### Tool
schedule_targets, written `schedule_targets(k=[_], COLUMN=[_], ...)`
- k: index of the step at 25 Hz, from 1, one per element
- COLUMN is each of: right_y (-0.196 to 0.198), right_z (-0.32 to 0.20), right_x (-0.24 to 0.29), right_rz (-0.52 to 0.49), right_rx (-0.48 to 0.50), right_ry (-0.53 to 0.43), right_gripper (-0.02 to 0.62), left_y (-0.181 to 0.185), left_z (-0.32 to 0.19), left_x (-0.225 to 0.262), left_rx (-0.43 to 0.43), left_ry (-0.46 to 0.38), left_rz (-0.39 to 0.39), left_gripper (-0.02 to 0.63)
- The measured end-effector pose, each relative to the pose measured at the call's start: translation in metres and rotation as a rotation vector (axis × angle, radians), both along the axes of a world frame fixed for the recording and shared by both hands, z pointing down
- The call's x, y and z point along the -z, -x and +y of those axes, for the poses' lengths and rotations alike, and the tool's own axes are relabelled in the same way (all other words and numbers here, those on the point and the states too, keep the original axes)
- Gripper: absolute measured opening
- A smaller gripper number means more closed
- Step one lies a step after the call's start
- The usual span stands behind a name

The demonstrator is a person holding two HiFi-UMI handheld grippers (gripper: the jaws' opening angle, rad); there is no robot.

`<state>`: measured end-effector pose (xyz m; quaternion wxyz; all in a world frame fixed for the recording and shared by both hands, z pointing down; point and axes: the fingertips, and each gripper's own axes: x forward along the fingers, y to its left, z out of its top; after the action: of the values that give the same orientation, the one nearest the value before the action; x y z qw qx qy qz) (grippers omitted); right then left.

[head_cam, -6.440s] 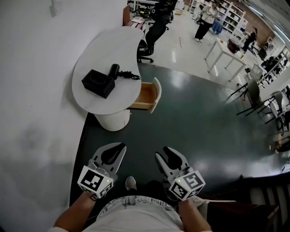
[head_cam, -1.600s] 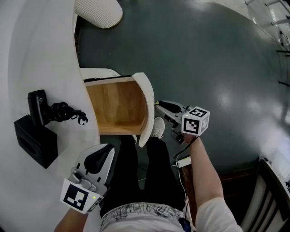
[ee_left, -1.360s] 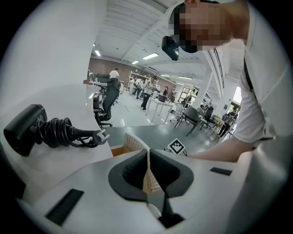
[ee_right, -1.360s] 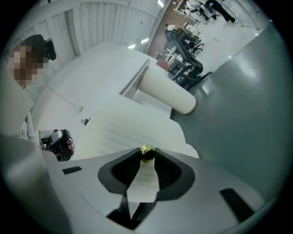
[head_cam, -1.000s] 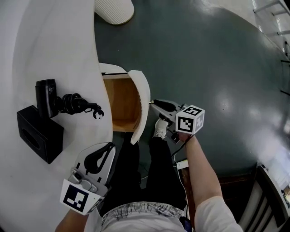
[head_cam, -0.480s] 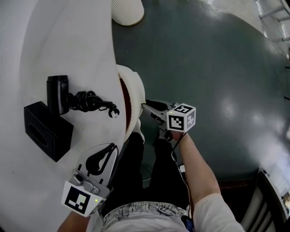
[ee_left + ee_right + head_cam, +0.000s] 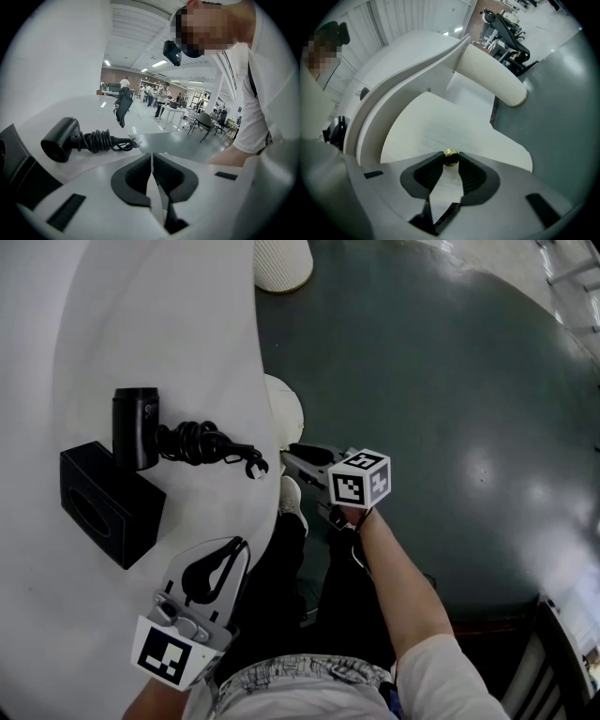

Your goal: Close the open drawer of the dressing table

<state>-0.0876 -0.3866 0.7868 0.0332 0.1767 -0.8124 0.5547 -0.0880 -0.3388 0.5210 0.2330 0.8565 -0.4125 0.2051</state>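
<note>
The white dressing table [image 7: 141,324] fills the left of the head view. Its curved white drawer front [image 7: 284,413] lies almost flush against the table's edge, with no wooden inside showing. My right gripper [image 7: 289,452] reaches that front from the right. In the right gripper view its jaws [image 7: 450,161] are shut on the small gold drawer knob [image 7: 450,157], against the white drawer front [image 7: 454,126]. My left gripper [image 7: 230,549] hovers over the table's near edge, shut and holding nothing, as the left gripper view [image 7: 152,157] confirms.
A black hair dryer [image 7: 138,427] with a coiled cord [image 7: 202,444] and a black box [image 7: 108,502] lie on the tabletop. The ribbed white pedestal [image 7: 281,263] stands at the top. The person's legs and a shoe [image 7: 291,502] are below the drawer, on dark floor [image 7: 450,381].
The drawer has slid leftwards into the table, and its wooden inside has gone out of sight. My right gripper moved left with the knob. The left gripper barely shifted.
</note>
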Motion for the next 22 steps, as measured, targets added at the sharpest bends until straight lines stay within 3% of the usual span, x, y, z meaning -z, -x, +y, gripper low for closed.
schedule_targets(k=[9, 19, 20, 22], right_y=[0.032, 0.033, 0.030, 0.017], right_z=[-0.010, -0.007, -0.005, 0.000], right_x=[0.007, 0.006, 0.006, 0.007], right_rz=[-0.027, 0.003, 0.014, 0.037], right_rx=[-0.007, -0.025, -0.016, -0.020], right_ry=[-0.011, 0.026, 0.030, 0.033], right_gripper=[0.112, 0.110, 0.145, 0.156], left_y=[0.011, 0.009, 0.009, 0.011], left_z=[0.004, 0.009, 0.009, 0.008], left_x=[0.008, 0.011, 0.013, 0.014], left_rx=[0.023, 0.018, 0.018, 0.022], left_ry=[-0.022, -0.022, -0.023, -0.024], left_rz=[-0.013, -0.020, -0.022, -0.021], left_gripper=[0.034, 0.034, 0.034, 0.034])
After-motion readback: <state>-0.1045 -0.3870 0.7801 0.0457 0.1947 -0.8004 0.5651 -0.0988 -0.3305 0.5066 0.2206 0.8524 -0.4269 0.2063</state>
